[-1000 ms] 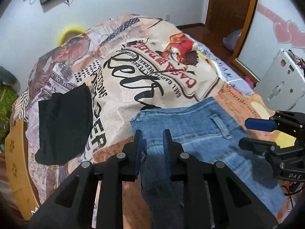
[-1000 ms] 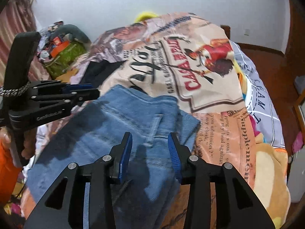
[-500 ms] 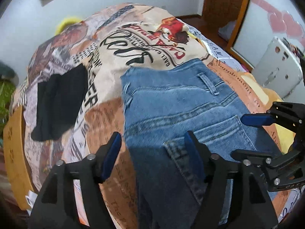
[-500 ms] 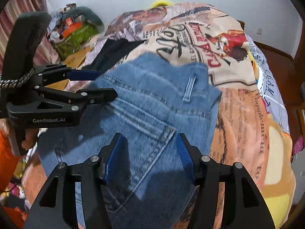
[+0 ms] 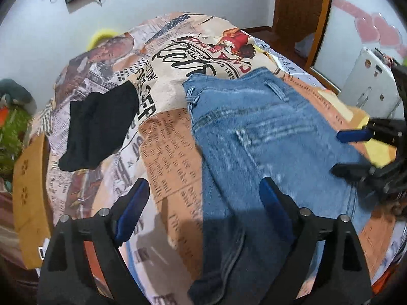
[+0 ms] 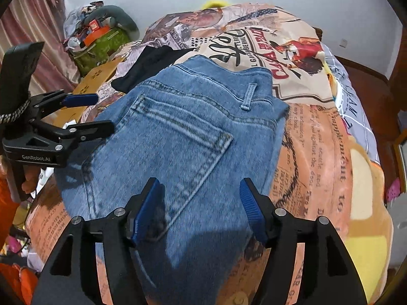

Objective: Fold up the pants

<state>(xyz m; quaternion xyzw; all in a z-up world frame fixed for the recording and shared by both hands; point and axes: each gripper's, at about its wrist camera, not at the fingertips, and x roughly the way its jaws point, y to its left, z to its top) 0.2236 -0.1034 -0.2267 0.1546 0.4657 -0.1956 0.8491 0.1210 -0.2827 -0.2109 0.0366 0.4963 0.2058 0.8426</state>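
Observation:
Blue jeans [image 5: 267,137] [image 6: 183,137] lie folded on the printed bedspread [image 5: 173,162], waistband at the far end and a back pocket facing up. My left gripper [image 5: 203,203] hangs over the jeans' left edge with its jaws wide and still opening, nothing pressed between the blue pads [image 5: 132,208]. My right gripper [image 6: 201,208] hovers above the pocket area, jaws apart and opening, holding nothing. Each gripper also appears in the other's view: the right gripper [image 5: 356,152] at the right edge, the left gripper [image 6: 86,114] at the left, held by a hand.
A black folded garment [image 5: 99,127] lies on the bed left of the jeans. A wooden bedside board [image 5: 28,188] runs along the left. A pile of clutter [image 6: 99,38] sits by the curtain, and a white panel [image 5: 368,84] stands at the right.
Both grippers have let go of the jeans, opened wide, and pulled back toward the near edge. The jeans now lie flat, with more of the pocket side showing.

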